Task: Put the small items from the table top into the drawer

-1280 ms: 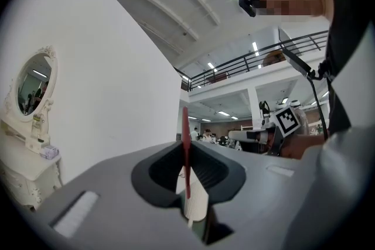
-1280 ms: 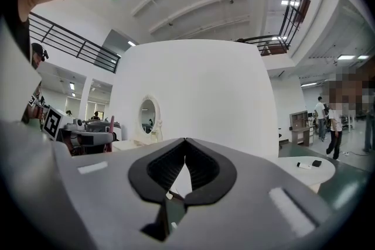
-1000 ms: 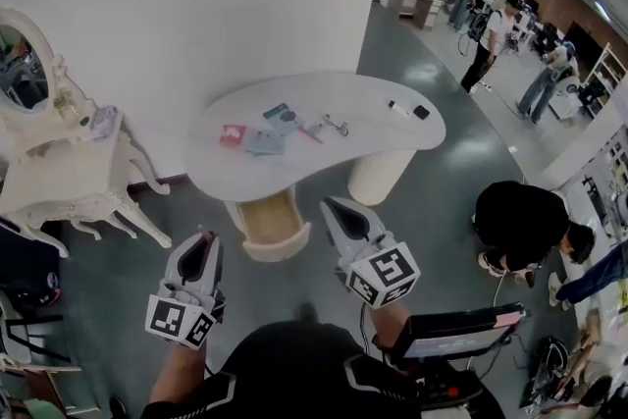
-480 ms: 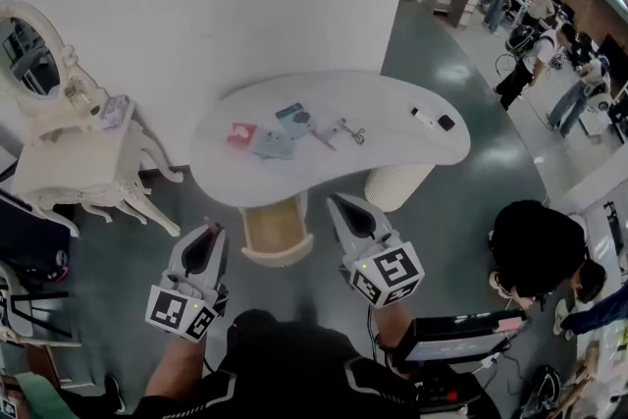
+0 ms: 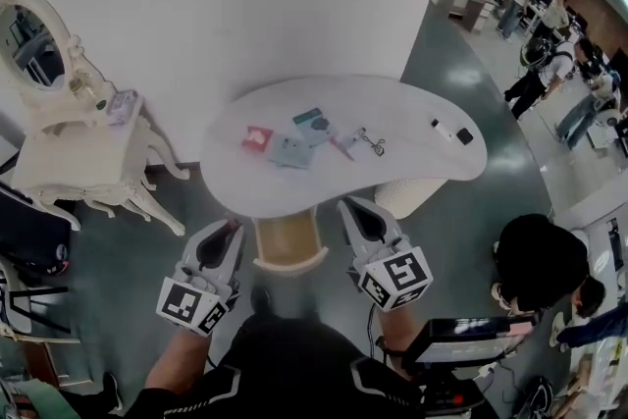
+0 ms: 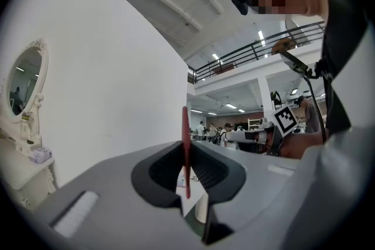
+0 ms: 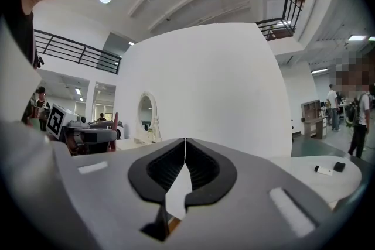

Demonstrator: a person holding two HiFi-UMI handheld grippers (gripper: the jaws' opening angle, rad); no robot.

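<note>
Both hand-held grippers, seen from the head view, were raised side by side before the table. The left gripper (image 5: 229,231) was clenched on a thin red strip (image 6: 185,126), seen edge-on and standing above the jaw tips; its kind could not be told, possibly a card. The right gripper (image 5: 355,209) had its jaws pressed together with nothing between them.

Between the two grippers lay the open drawer (image 5: 290,262), with a wooden inside and a pale curved front. No items could be made out in it.

The small items lay ahead of the grippers, well beyond the jaw tips. From left to right:
- a red square piece (image 5: 258,138), ahead of the left gripper;
- a grey-blue flat piece (image 5: 290,152);
- a teal piece (image 5: 312,121), just behind the grey-blue one;
- a slim pink stick (image 5: 343,148), ahead of the right gripper;
- a small metal object (image 5: 373,143), just beside the stick;
- a white bar (image 5: 441,127) and a black block (image 5: 464,136), close together, well off to the right gripper's right.

The table (image 5: 392,108) was white and kidney-shaped, on a ribbed round pedestal (image 5: 407,197).

A white wall stood behind the table. Far to the left gripper's left stood a cream dressing table (image 5: 69,162) with an oval mirror (image 5: 31,59). To the right gripper's right, a person in black (image 5: 535,260) was low on the grey floor, and more people stood farther off.
</note>
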